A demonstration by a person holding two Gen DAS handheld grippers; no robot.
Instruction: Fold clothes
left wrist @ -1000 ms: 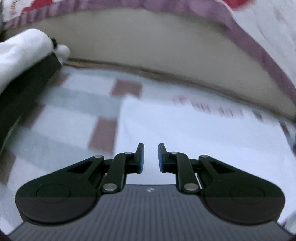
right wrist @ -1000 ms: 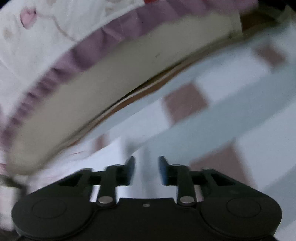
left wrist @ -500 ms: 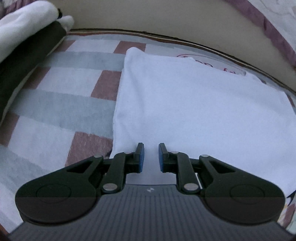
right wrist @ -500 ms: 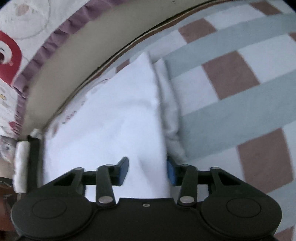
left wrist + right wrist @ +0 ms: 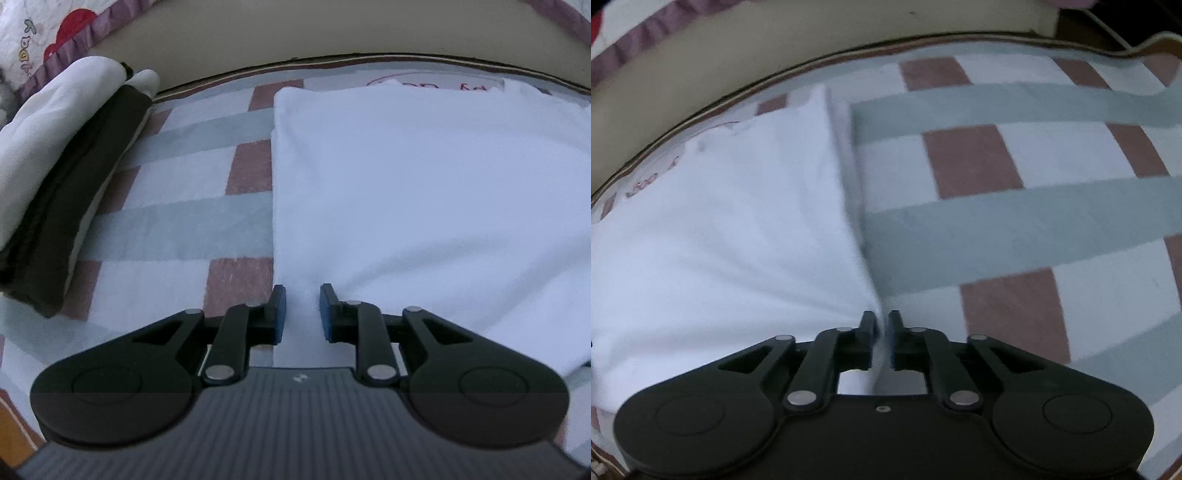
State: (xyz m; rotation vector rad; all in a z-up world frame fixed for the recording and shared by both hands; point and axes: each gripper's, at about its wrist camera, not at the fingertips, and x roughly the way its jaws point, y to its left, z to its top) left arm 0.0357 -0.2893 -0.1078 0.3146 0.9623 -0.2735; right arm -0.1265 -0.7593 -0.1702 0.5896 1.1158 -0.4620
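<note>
Right gripper (image 5: 882, 339) pinches the white garment's (image 5: 720, 229) near right corner, jaws easing apart, cloth between them. Left gripper (image 5: 298, 314) is nearly together over the garment's (image 5: 424, 184) near left edge (grip unclear). Garment lies flat on the checked cloth (image 5: 184, 221); beyond, left, a folded stack (image 5: 55, 184).

Both wrist views steep, close; share white garment (image 5: 424, 192) (image 5: 720, 229).
</note>
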